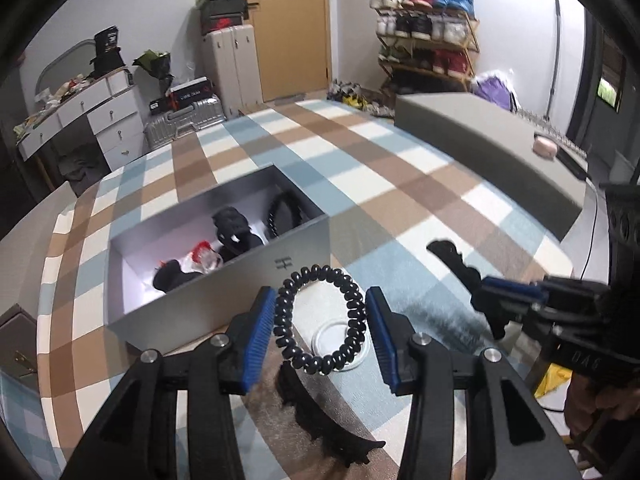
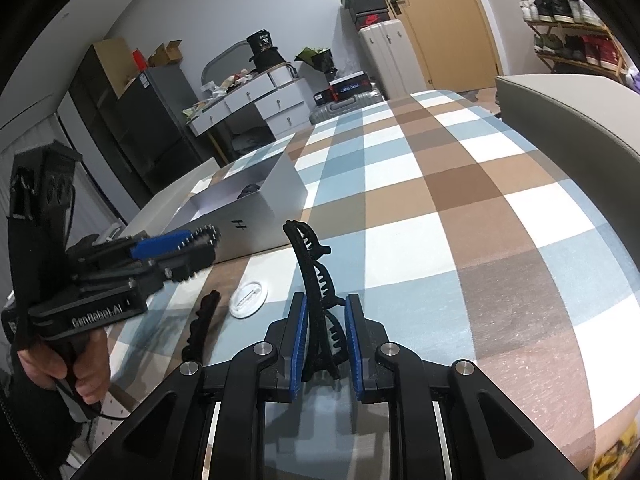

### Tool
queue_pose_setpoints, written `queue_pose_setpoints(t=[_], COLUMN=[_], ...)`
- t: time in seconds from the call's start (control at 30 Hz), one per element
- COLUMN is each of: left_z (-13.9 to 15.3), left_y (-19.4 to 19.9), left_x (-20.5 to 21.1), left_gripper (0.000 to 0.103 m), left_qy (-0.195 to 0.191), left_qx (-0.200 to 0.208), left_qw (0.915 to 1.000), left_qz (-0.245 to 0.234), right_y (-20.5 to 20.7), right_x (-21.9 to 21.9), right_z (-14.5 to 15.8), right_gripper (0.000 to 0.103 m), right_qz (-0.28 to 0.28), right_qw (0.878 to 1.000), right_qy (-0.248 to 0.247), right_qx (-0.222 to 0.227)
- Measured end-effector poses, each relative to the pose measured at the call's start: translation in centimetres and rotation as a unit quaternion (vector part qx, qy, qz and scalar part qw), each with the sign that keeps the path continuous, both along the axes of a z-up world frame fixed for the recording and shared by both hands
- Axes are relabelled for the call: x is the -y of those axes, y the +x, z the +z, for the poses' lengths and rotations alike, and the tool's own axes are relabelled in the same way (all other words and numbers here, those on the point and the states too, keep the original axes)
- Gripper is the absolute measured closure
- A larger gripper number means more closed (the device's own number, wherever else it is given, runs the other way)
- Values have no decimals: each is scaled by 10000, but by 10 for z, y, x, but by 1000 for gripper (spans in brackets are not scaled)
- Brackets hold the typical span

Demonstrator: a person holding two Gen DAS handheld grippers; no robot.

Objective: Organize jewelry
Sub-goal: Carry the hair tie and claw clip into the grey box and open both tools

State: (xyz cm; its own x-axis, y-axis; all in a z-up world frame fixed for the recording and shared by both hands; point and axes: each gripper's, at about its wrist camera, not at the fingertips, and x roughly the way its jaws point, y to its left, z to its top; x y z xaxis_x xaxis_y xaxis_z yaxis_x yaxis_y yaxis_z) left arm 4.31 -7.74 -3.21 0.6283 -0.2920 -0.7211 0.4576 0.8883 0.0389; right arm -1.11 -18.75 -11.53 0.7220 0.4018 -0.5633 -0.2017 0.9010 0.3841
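My left fingers (image 1: 320,334) grip a black coiled spiral hair tie (image 1: 320,320) above the checked tabletop (image 1: 400,184), just beside the open grey box (image 1: 224,276). My right fingers (image 2: 326,344) clench a black toothed hair claw (image 2: 316,280), upright.

Black coil bracelet (image 1: 320,320) — hair claw (image 2: 316,300) upright
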Motion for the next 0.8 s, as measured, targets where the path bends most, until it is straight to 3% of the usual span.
queue_pose_setpoints(t=[0.37, 0.6, 0.8], left_z=[27, 45, 53], left_y=[-1, 8, 21], left_x=[-35, -68, -93], left_gripper=[63, 63, 63], left_qy=[-310, -484, -709], left_qx=[464, 759, 889], left_qw=[9971, 9888, 9801], left_qz=[524, 1193, 1626], right_y=[9, 37, 81], right_x=[-25, -47, -82], right_z=[38, 79, 99], right_gripper=[85, 85, 85], right_qz=[243, 569, 1426], right_qw=[9989, 9954, 9878], right_qy=[-124, -213, -264], right_qx=[376, 741, 567])
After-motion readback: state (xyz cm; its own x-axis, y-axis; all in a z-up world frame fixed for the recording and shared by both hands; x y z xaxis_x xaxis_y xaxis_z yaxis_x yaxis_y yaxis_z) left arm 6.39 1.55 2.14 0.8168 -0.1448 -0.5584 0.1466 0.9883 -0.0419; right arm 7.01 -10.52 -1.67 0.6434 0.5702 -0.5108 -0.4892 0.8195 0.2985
